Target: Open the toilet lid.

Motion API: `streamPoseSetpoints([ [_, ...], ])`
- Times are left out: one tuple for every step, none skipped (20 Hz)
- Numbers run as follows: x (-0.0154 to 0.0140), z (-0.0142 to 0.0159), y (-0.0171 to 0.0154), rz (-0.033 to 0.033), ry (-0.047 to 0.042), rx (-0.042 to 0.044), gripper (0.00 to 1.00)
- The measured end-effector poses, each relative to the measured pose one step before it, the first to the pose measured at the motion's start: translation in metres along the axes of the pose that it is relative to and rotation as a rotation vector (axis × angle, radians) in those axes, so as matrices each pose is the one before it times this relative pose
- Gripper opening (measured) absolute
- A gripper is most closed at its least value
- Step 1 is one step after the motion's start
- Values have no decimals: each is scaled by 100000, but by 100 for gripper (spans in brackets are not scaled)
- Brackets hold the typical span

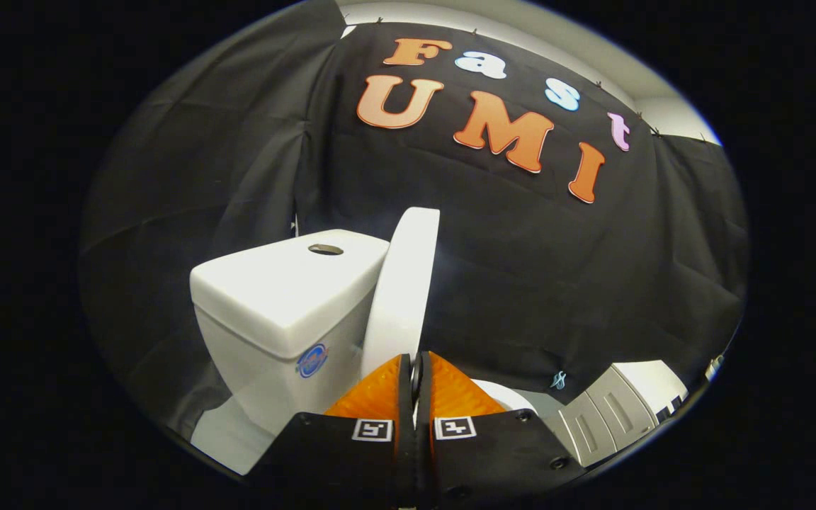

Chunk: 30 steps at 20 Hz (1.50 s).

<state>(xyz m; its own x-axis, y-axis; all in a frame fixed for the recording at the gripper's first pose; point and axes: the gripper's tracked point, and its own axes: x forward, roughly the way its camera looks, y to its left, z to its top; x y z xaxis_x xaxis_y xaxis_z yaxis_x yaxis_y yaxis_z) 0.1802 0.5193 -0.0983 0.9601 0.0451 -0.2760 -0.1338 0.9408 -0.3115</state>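
Claw (416,386): orange fingers (376,393) pressed together, a thin dark sliver between the tips; whether anything is pinched there cannot be told.
Toilet lid (404,297): white, raised upright, edge-on just ahead of the fingertips, leaning against the tank.
Tank (280,297): white, beside the lid, round button (325,249) on top.
Grey ribbed unit (603,418): low, well apart from the toilet.

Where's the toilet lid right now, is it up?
In the gripper view the white plastic toilet lid stands raised, edge-on, just ahead of the closed orange gripper, beside the white ceramic tank.
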Motion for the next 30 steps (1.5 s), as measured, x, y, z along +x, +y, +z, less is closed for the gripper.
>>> streamPoseSetpoints([
  [8,166,715,500,-349,-684,8],
  [-7,197,685,192,-533,-1572,8],
  [-34,143,390,-822,-260,-1423,8],
  [101,107,275,-848,-537,-1088,8],
  [53,92,423,-450,-286,-702,8],
  [35,98,18,-1117,-20,-1268,8],
  [-105,-36,-25,-1251,46,-1191,8],
  [49,-114,-65,-1019,746,-717,8],
  [58,-112,-29,-464,722,547,9],
  [-11,-199,77,909,803,955,9],
  [173,-43,255,1224,786,786,14],
  [-58,-194,406,2938,408,957,18],
  [52,96,-248,745,-514,934,31],
  [-94,105,43,1512,-628,1318,35],
  [169,-17,444,2998,58,872,42],
  [-66,-170,431,3405,712,-207,48],
  [-183,-6,-116,639,213,-34,54],
  [-440,231,-209,487,-793,329,60],
  [-480,398,-201,625,-1788,448,66],
  [-459,668,-340,409,-2358,815,70],
  [-440,603,-497,0,-2589,1011,73],
  [-582,419,-831,-940,-1464,1010,77],
  [-317,510,-669,315,-1440,1346,80],
  [-215,540,-749,232,-1260,1830,80],
  [-263,513,-743,105,-947,1869,81],
  [-131,438,-928,-86,-690,1481,81],
  [98,660,-1239,-447,-1080,1244,81],
  [85,497,-1337,-673,-1659,623,81],
  [152,586,-1367,-423,-1463,214,81],
  [163,297,-1351,169,-378,664,81],
])
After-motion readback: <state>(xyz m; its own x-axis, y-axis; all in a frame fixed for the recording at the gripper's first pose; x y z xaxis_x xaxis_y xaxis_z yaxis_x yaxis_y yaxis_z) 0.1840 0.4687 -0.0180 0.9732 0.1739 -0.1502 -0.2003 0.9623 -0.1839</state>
